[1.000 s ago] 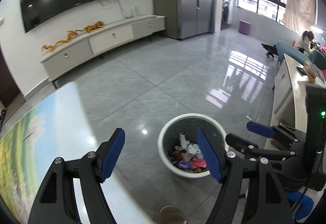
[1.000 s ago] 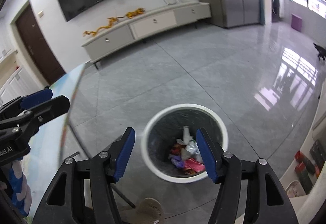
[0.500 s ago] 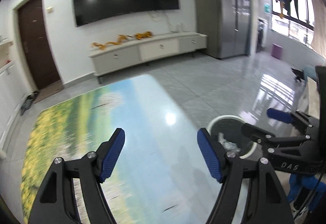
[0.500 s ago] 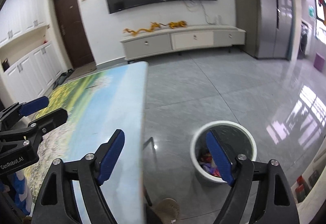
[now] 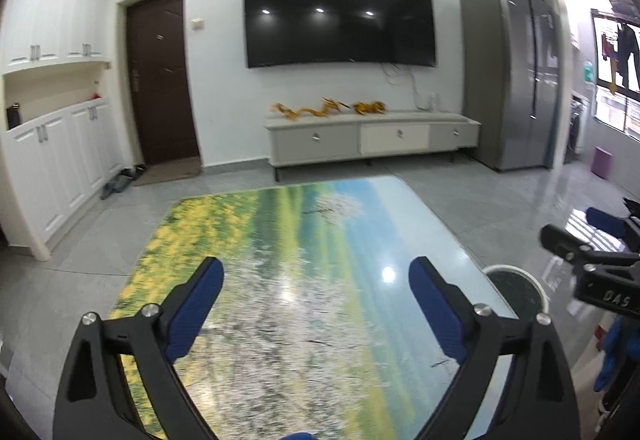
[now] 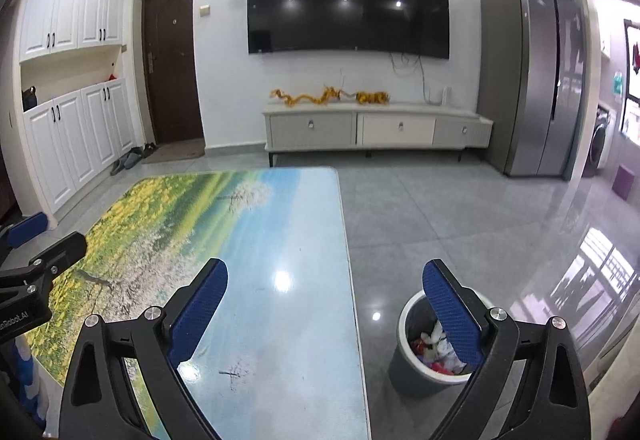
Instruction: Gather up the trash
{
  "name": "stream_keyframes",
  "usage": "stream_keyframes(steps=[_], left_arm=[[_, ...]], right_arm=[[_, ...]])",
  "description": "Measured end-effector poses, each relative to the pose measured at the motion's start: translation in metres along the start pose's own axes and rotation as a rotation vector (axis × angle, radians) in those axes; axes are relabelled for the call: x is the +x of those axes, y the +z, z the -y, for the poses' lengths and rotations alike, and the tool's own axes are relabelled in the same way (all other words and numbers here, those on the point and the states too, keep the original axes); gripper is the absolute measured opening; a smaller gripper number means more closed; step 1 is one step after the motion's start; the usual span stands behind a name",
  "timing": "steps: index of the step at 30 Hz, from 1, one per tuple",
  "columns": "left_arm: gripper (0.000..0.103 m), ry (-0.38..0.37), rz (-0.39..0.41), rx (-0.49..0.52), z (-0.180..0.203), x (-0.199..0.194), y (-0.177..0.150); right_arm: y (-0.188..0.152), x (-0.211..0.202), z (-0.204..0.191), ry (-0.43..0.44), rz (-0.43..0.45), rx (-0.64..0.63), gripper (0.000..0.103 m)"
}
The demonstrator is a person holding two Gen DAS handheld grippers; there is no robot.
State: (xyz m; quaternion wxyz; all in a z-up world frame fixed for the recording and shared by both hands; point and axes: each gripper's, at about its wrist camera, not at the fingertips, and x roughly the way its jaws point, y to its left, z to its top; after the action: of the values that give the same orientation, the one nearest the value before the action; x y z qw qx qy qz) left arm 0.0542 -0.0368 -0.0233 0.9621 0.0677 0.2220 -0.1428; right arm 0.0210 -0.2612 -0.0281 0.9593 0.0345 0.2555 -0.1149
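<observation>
A grey trash bin with a white rim stands on the floor right of the table, holding crumpled wrappers and paper. In the left wrist view only part of the bin shows past the table edge. My left gripper hangs above the table top, which bears a landscape print. Its jaws are opening and nothing is between them. My right gripper straddles the table's right edge and the bin. Its jaws are opening too, with nothing in them. No loose trash shows on the table.
A low TV cabinet stands under a wall TV, with a steel fridge at the right. White cupboards and a dark door fill the left, with slippers on the floor. Grey tiles surround the table.
Both views swung from looking down into the bin to looking over the table towards the TV wall. Both grippers' jaws stand wider than before.
</observation>
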Motion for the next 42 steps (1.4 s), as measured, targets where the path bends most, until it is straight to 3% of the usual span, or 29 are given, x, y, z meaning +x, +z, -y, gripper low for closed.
stream_keyframes(steps=[4, 10, 14, 25, 42], left_arm=[[0.103, 0.058, 0.053, -0.023, -0.013, -0.019, 0.001], [0.103, 0.110, 0.100, -0.060, -0.030, -0.039, -0.001], [0.103, 0.137, 0.117, -0.075, -0.036, -0.050, -0.001], [0.103, 0.233, 0.142, -0.083, -0.038, -0.064, 0.001], [0.103, 0.210, 0.140, -0.071, -0.028, -0.064, -0.003]], right_arm=[[0.002, -0.012, -0.008, 0.007, 0.023, -0.008, 0.097], [0.004, -0.031, -0.012, 0.016, 0.062, -0.020, 0.097], [0.005, -0.042, -0.013, 0.000, 0.091, -0.022, 0.102], [0.006, -0.057, -0.007, -0.063, 0.139, -0.036, 0.103], [0.004, -0.054, -0.003, -0.084, 0.143, -0.030, 0.103]])
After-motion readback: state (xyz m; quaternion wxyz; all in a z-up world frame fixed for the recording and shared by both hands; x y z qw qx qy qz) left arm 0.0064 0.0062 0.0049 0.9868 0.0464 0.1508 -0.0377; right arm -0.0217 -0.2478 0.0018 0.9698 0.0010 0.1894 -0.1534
